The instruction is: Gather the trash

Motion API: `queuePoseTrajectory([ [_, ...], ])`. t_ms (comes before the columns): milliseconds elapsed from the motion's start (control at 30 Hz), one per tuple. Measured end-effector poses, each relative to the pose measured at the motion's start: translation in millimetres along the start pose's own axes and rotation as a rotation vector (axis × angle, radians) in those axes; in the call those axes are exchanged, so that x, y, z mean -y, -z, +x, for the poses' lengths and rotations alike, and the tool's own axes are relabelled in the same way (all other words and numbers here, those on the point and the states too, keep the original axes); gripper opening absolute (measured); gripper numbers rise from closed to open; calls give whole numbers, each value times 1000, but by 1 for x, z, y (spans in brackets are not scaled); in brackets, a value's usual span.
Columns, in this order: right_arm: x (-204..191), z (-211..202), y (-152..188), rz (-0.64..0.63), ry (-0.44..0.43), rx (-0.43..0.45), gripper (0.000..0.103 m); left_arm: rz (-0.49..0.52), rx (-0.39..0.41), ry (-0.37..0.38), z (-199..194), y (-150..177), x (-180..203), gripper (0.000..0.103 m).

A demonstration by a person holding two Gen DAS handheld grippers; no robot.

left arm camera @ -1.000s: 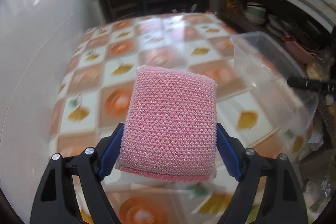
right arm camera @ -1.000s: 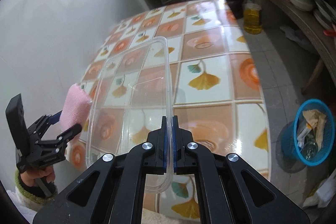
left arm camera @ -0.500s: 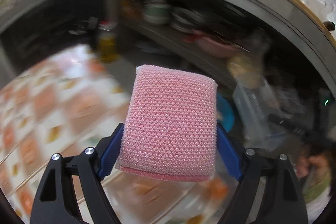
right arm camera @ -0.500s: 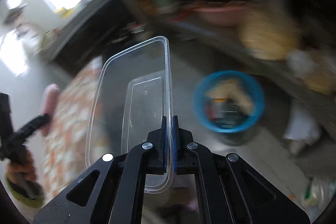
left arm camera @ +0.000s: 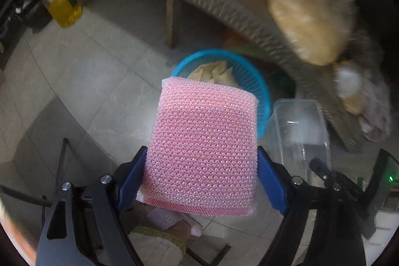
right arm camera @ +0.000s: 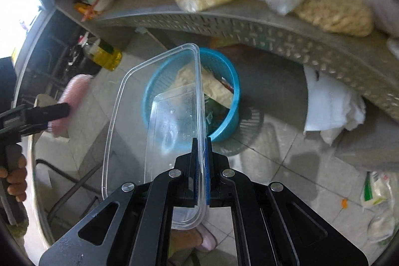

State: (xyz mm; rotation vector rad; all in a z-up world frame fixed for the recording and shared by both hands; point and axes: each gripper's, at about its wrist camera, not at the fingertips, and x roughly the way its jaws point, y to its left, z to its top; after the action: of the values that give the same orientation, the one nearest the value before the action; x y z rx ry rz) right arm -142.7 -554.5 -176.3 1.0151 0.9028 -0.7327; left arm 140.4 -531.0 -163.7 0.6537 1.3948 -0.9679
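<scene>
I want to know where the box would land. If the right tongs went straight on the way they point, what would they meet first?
Probably the round blue plastic basket on the floor: the right tongs, shut on the clear plastic box, point down at it with nothing visible between. Depth is hard to judge.

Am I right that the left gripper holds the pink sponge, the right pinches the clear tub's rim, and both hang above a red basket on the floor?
Not quite: the basket is blue, not red, as the right wrist view shows. The rest stands: the left gripper holds the pink sponge, and the right gripper pinches the clear tub by its rim, both above that basket on the floor.
</scene>
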Motion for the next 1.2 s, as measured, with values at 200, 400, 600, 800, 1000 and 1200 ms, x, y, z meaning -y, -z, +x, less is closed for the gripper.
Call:
queuePoseTrajectory([
  [200, 4, 57, -37, 49, 42, -34, 3, -76, -100, 46, 65, -35, -5, 83],
  [400, 2, 104, -52, 94, 24, -50, 18, -102, -71, 75, 74, -49, -8, 92],
  [600, -3, 113, -46, 106, 41, -28, 37, -100, -28, 98, 61, -49, -5, 93],
  [800, 2, 86, -39, 98, 51, 43, 53, -78, 67, 141, 7, -40, -3, 93],
  [1000, 8, 42, -22, 110, 54, 131, 56, -11, 223, 177, -85, -6, 0, 93],
  [1200, -10, -26, 13, 53, -19, 205, 56, 35, 389, 180, -175, 72, -14, 93],
])
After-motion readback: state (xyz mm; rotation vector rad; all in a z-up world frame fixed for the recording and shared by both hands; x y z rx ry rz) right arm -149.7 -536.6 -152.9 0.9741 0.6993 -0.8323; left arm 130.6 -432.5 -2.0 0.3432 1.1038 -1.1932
